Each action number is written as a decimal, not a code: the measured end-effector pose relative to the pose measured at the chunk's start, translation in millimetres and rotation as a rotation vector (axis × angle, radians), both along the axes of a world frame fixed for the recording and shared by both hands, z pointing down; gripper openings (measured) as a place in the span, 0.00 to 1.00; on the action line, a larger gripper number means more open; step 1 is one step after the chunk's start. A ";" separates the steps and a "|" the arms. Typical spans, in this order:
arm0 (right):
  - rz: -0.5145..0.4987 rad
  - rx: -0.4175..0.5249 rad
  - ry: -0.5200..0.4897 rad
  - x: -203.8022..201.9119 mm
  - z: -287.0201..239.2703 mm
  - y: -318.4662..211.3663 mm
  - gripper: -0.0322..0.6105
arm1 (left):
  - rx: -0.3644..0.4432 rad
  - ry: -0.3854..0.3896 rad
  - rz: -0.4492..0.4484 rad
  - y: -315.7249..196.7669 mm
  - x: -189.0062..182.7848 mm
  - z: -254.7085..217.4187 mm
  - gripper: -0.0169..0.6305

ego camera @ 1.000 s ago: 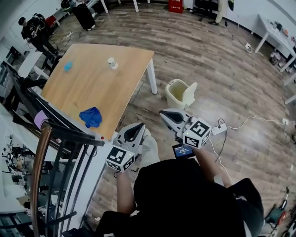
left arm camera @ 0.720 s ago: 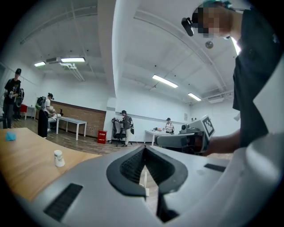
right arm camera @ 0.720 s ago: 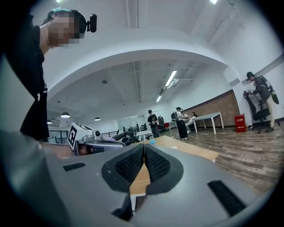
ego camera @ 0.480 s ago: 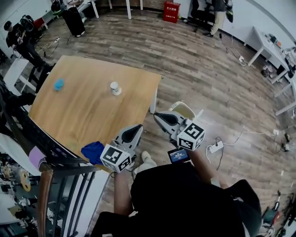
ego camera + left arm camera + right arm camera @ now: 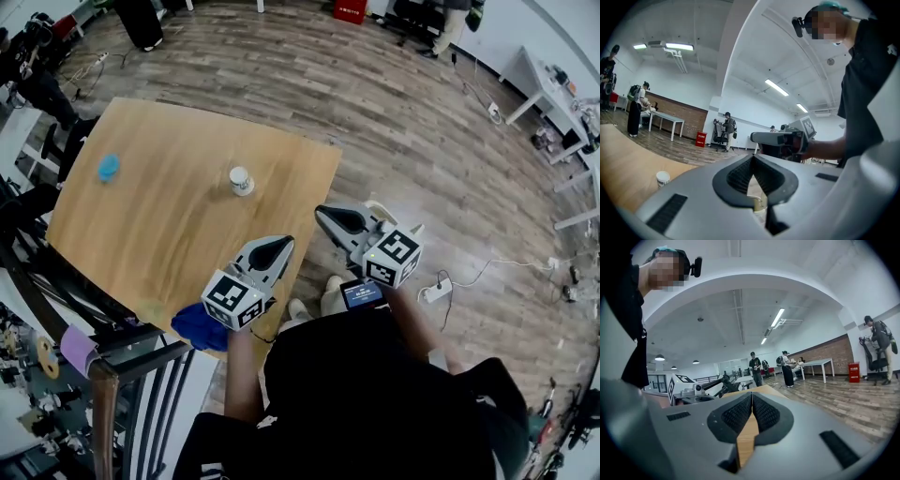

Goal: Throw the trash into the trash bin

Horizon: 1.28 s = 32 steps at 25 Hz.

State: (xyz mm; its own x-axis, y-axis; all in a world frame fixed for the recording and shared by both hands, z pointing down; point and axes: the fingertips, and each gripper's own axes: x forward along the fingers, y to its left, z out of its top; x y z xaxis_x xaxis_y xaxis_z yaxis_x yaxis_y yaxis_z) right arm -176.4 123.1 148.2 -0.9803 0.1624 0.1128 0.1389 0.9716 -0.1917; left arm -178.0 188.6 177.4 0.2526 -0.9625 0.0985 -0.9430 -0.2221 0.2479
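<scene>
I held both jaws shut, nothing in them: left gripper at centre frame over the tabletop edge, right gripper just right of it. The cup stood mid-tabletop, a blue cloth at its lower edge, a blue wad at upper left.

The table is mostly bare. On it are only a paper cup near the far side, a small blue lump toward the left, and a blue cloth at the near edge. A railing crowds its near-left side. The floor to the right lies open, bar a power strip.
</scene>
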 end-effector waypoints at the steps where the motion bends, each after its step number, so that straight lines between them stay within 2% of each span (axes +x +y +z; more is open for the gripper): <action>1: 0.007 -0.007 0.004 -7.5 3.8 -7.0 0.05 | -0.001 0.018 0.000 -5.6 -8.9 4.0 0.03; 4: 0.006 -0.001 0.023 -33.5 15.2 -21.9 0.05 | 0.008 0.071 -0.036 -20.8 -44.5 15.9 0.03; 7: -0.013 0.026 0.025 -57.7 15.3 -42.8 0.05 | -0.009 0.073 -0.086 -40.7 -75.3 27.7 0.03; 10: -0.018 0.006 0.032 -68.3 11.6 -64.1 0.05 | -0.077 0.102 -0.152 -54.4 -101.3 43.8 0.03; 12: -0.019 -0.023 0.052 -69.2 15.5 -73.6 0.05 | -0.152 0.085 -0.235 -56.3 -124.6 61.3 0.03; 14: -0.025 -0.043 0.081 -71.2 29.7 -79.9 0.05 | -0.226 0.010 -0.324 -55.9 -153.0 86.9 0.14; 15: -0.027 -0.050 0.095 -73.8 39.3 -83.8 0.05 | -0.247 -0.023 -0.365 -56.8 -168.5 99.5 0.25; 17: -0.025 -0.073 0.127 -76.0 60.4 -90.5 0.05 | -0.274 -0.066 -0.447 -56.6 -195.8 123.3 0.40; 20: -0.007 -0.128 0.147 -79.1 87.1 -99.9 0.05 | -0.330 -0.124 -0.530 -61.4 -230.5 158.6 0.51; 24: 0.016 -0.182 0.174 -89.9 122.4 -112.5 0.05 | -0.407 -0.240 -0.558 -82.6 -266.2 197.6 0.53; 29: 0.022 -0.213 0.200 -86.7 152.9 -120.4 0.05 | -0.459 -0.220 -0.539 -102.3 -278.4 235.9 0.55; 32: 0.034 -0.219 0.215 -81.8 165.8 -127.7 0.05 | -0.495 -0.242 -0.527 -103.6 -280.9 246.1 0.54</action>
State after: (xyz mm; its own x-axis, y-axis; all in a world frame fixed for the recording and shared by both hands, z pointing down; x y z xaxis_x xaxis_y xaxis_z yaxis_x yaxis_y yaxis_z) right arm -258.1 -4.5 314.1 -0.9429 0.1735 0.2844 0.0406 0.9071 -0.4190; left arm -458.9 85.0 423.6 -0.3119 -0.7790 0.5439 -0.9342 0.3559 -0.0261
